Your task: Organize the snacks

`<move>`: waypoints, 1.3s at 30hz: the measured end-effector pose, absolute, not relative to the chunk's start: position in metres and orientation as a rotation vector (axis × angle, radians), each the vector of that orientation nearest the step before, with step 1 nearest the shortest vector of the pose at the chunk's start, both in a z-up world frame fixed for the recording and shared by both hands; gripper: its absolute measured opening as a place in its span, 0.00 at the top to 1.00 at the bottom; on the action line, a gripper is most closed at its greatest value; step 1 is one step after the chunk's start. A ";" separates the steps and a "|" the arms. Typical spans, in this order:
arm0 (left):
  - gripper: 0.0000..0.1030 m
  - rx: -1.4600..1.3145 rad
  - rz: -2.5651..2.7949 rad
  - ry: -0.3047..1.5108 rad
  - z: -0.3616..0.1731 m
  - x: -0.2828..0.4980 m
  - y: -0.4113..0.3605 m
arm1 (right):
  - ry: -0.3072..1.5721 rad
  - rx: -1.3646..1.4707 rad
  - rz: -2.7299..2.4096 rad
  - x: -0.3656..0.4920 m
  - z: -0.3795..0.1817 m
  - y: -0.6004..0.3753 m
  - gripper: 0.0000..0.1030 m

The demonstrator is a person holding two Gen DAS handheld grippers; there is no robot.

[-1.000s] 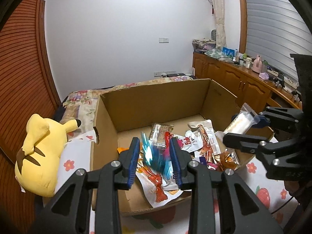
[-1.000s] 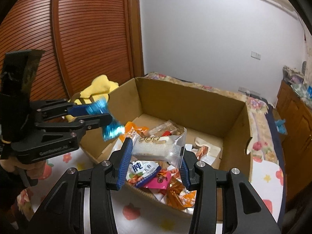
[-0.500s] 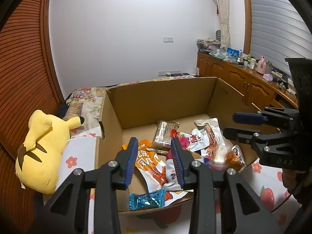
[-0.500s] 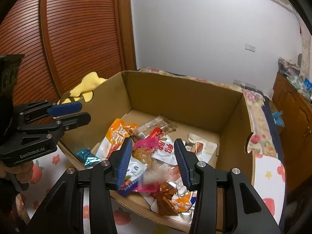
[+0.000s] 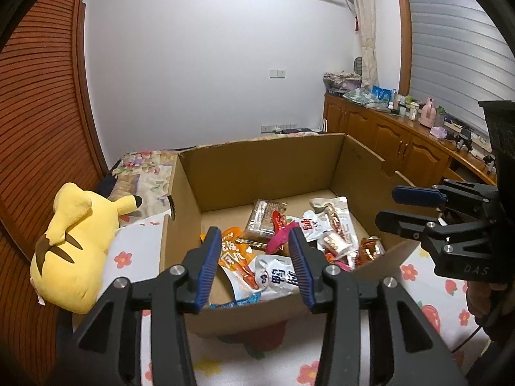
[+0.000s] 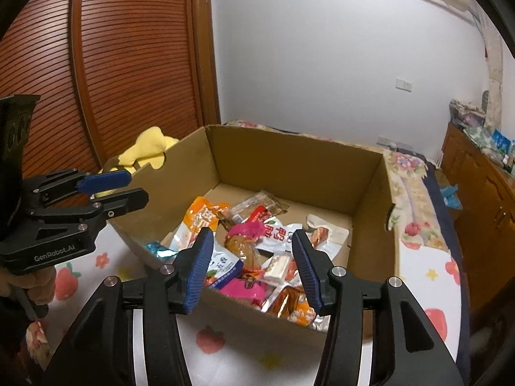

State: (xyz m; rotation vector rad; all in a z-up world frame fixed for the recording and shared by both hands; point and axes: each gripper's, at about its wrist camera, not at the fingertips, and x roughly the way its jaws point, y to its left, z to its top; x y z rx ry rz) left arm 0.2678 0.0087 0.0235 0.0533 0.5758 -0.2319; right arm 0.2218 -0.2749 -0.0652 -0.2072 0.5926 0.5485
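Since the snacks (image 6: 257, 251) lie heaped loose in the cardboard box (image 5: 264, 167) on the bed (image 6: 425, 270), the sorting looks partly done. Both tools hang at the near rim, nothing between their pads: left tool (image 5: 254, 267) opening, empty; right tool (image 6: 252, 268) opening, empty too. Yellow plush toy (image 5: 74, 244) lies beside the box, likely just bedding clutter.

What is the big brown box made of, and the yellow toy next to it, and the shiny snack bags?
The box looks like matte brown cardboard, with rough cut edges. The yellow toy seems soft plush fabric, fuzzy and squashy-looking. The snack bags look like thin glossy plastic or foil, since they crinkle and catch the light.
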 end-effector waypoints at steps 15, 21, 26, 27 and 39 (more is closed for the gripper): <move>0.43 0.091 -0.234 0.489 0.055 0.202 -0.006 | 0.492 -0.187 0.502 0.156 -0.034 -0.292 0.40; 0.29 0.081 -0.234 0.440 0.064 0.180 -0.010 | 0.456 -0.181 0.484 0.135 -0.023 -0.301 0.37; 0.21 0.083 -0.198 0.411 0.068 0.168 -0.010 | 0.429 -0.172 0.466 0.121 -0.019 -0.308 0.32; 0.19 0.080 -0.193 0.405 0.069 0.166 -0.009 | 0.423 -0.169 0.462 0.118 -0.017 -0.309 0.32; 0.08 0.030 -0.133 0.372 0.069 0.140 -0.004 | 0.364 -0.142 0.411 0.088 -0.012 -0.322 0.16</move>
